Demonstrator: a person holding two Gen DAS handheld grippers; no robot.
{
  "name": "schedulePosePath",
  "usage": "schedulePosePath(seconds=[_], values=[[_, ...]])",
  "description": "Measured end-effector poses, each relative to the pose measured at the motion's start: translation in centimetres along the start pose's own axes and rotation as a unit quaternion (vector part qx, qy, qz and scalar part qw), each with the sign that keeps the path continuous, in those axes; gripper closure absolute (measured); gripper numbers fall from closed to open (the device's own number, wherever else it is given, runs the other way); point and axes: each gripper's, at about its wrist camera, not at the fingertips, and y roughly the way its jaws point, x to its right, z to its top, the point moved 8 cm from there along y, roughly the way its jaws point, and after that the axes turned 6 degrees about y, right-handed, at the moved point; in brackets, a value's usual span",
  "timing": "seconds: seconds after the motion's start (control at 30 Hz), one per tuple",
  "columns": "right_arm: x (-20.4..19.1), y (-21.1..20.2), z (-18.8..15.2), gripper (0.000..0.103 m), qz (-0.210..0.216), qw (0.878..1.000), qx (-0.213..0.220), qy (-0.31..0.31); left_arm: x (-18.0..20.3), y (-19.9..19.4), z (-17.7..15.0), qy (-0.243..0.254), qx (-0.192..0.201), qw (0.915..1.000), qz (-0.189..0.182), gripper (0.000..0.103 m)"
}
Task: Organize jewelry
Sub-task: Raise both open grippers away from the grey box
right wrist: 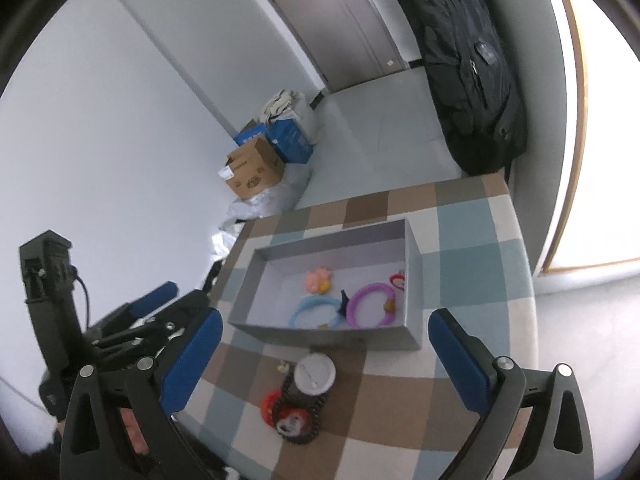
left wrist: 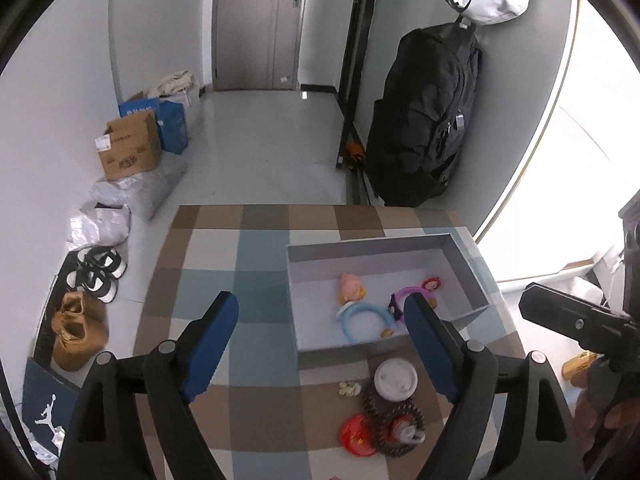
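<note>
A grey open box (left wrist: 304,250) (right wrist: 414,264) sits on the checked table. Inside lie a blue bracelet (left wrist: 362,312) (right wrist: 316,304), a purple bracelet (left wrist: 412,290) (right wrist: 370,292) and a pink figure charm (left wrist: 350,286) (right wrist: 319,279). In front of the box lie a white round lid (left wrist: 395,379) (right wrist: 315,373), a dark bead bracelet (left wrist: 394,426) (right wrist: 302,420), a red ornament (left wrist: 357,435) (right wrist: 272,402) and a small pale charm (left wrist: 349,389) (right wrist: 283,367). My left gripper (left wrist: 320,320) is open above the table, empty. My right gripper (right wrist: 324,338) is open and empty above the same items.
The checked tablecloth (left wrist: 240,280) (right wrist: 472,264) covers the table. Cardboard boxes (left wrist: 128,148), bags and shoes (left wrist: 96,272) lie on the floor to the left. A black backpack (left wrist: 428,112) hangs at the wall beyond the table.
</note>
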Motion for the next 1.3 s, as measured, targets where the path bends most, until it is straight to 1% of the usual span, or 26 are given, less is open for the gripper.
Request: schedulePosePath(seconds=[0.17, 0.27, 0.37, 0.5, 0.6, 0.67, 0.8, 0.83, 0.87, 0.97, 1.1, 1.2, 1.23, 1.3], values=[[0.2, 0.1, -1.4, 0.0, -0.034, 0.999, 0.001, -0.024, -0.9, -0.9, -1.7, -0.01, 0.0, 0.9998, 0.017, 0.018], [-0.3, 0.0, -2.4, 0.0, -0.035, 0.999, -0.003, -0.038, -1.7, -1.1, -2.6, -0.022, -0.005, 0.9995, 0.021, 0.018], [-1.2, -0.2, -3.7, 0.0, -0.043, 0.997, -0.008, -0.065, -2.0, -1.1, -3.4, -0.027, -0.011, 0.9994, 0.021, 0.018], [-1.8, 0.1, -5.5, 0.0, -0.043, 0.995, -0.03, -0.089, -2.2, -1.1, -4.3, -0.028, -0.02, 0.9992, 0.018, 0.018], [-2.0, 0.7, -6.8, 0.003, -0.047, 0.992, -0.048, -0.103, -2.6, -1.1, -4.6, -0.034, -0.025, 0.9989, 0.019, 0.018], [-2.1, 1.5, -7.9, 0.009, -0.051, 0.991, -0.064, -0.11, -3.0, -1.0, -4.8, -0.037, -0.026, 0.9988, 0.021, 0.018], [-2.3, 3.1, -10.2, 0.014, -0.061, 0.986, -0.096, -0.12, -3.6, -1.0, -5.3, -0.045, -0.033, 0.9982, 0.022, 0.018], [-2.5, 3.6, -10.8, 0.015, -0.065, 0.983, -0.106, -0.132, -3.8, -0.9, -5.5, -0.047, -0.036, 0.998, 0.021, 0.018], [-2.7, 3.9, -11.2, 0.018, -0.067, 0.982, -0.11, -0.14, -4.0, -0.8, -5.6, -0.05, -0.039, 0.9978, 0.02, 0.018], [-3.4, 4.9, -11.9, 0.019, -0.076, 0.976, -0.118, -0.169, -4.5, -0.6, -6.0, -0.058, -0.048, 0.997, 0.018, 0.018], [-3.8, 5.8, -12.3, 0.02, -0.083, 0.972, -0.122, -0.18, -5.1, -0.5, -6.3, -0.068, -0.055, 0.996, 0.017, 0.018], [-4.2, 6.7, -12.4, 0.024, -0.09, 0.968, -0.127, -0.198, -5.4, -0.4, -6.4, -0.077, -0.059, 0.9952, 0.013, 0.018], [-4.3, 6.8, -12.6, 0.027, -0.093, 0.966, -0.128, -0.204, -5.4, -0.4, -6.5, -0.078, -0.06, 0.9951, 0.012, 0.018], [-4.5, 7.4, -12.9, 0.028, -0.099, 0.963, -0.133, -0.213, -5.5, -0.3, -6.5, -0.079, -0.062, 0.9948, 0.011, 0.018]])
